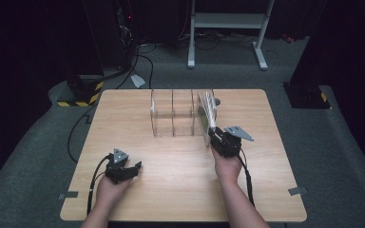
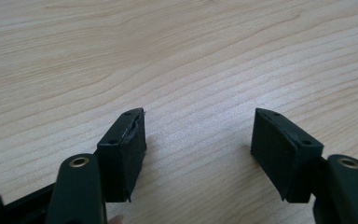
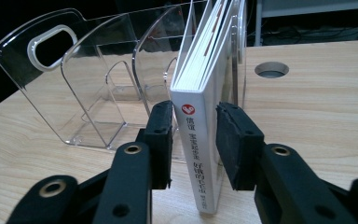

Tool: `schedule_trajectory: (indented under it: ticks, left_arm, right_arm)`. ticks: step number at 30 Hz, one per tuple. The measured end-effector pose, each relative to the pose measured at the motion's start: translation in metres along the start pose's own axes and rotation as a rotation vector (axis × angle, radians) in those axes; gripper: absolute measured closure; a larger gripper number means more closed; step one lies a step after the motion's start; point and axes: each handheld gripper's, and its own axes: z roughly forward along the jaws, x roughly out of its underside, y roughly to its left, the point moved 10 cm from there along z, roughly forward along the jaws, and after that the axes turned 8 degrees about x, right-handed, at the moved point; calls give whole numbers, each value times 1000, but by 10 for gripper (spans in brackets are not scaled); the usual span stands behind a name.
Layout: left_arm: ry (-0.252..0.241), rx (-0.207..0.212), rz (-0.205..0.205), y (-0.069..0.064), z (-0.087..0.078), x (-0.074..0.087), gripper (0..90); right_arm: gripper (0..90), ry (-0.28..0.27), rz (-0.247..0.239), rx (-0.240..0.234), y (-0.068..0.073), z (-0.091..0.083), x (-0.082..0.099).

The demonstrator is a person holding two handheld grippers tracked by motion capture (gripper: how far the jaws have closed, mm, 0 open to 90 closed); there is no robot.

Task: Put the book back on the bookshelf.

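Note:
A white book (image 3: 200, 88) with a red dot and dark lettering on its spine stands upright in the rightmost slot of a clear plastic file rack (image 3: 98, 79), spine toward me. My right gripper (image 3: 194, 135) is shut on the spine, one pad against each cover. In the high view the rack (image 1: 176, 116) stands at the table's middle back, with the book (image 1: 208, 113) at its right end and the right gripper (image 1: 215, 135) just in front. My left gripper (image 1: 135, 168) rests low at the front left, open, with bare wood between its jaws (image 2: 198, 135).
The wooden table (image 1: 180, 190) has a round cable hole (image 3: 271, 69) behind the rack's right end. The rack's two left slots hold nothing. Beyond the table are dark floor, cables, a white frame's legs (image 1: 261, 57) and a yellow-black striped base (image 1: 83, 92).

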Motion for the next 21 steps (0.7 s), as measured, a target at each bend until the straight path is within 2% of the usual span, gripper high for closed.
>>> schedule_trajectory:
  ticks: [12, 21]
  left_arm:
    - [0, 1, -1, 0, 0, 0, 357]
    - [0, 1, -1, 0, 0, 0, 357]
  right_arm:
    - [714, -7, -36, 45, 4, 2, -1]
    - [710, -15, -31, 63, 5, 5, -4]
